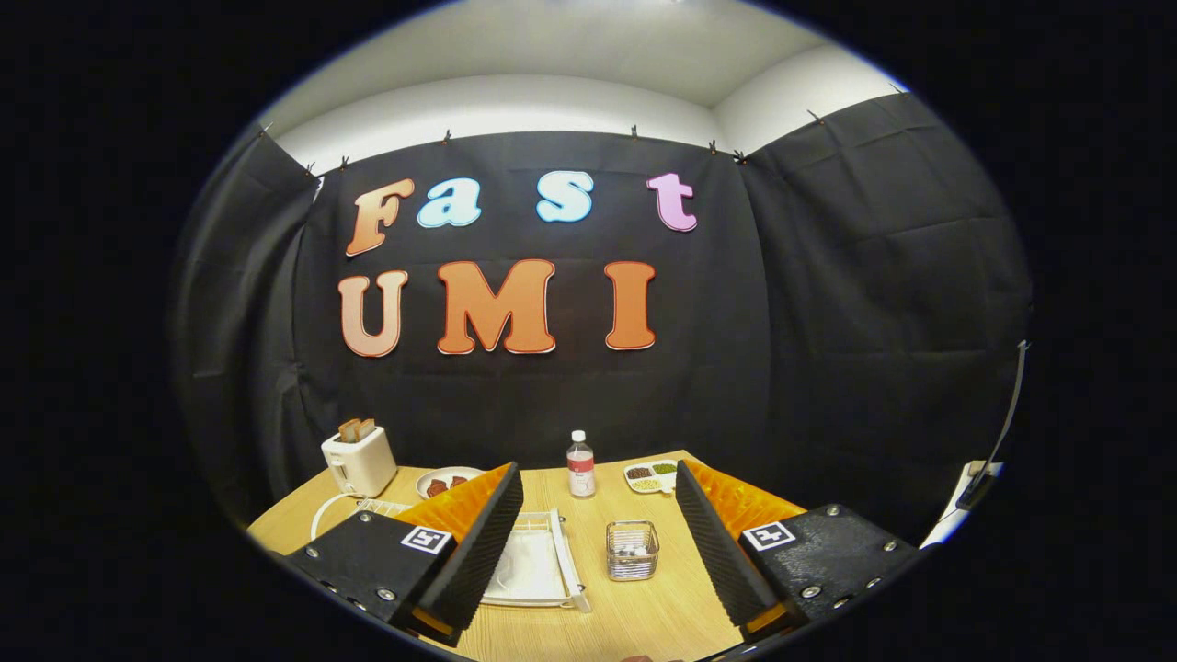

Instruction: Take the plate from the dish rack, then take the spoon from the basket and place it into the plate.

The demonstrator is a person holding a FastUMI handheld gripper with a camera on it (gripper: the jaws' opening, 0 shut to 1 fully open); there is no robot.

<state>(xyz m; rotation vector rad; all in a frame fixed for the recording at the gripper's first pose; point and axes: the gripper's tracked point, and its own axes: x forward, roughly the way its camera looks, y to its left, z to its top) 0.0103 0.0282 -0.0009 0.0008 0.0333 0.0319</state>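
— White plate (529,561) lies in the dish rack (565,561); spoon sits in the wire basket (633,550).
— So nothing's done?
— Seemingly. Hand-held gripper (598,561) hangs wide and empty above the bench (644,616).

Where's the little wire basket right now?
In the gripper view, the wire basket stands on the wooden table between the open gripper fingers, just right of the white dish rack.
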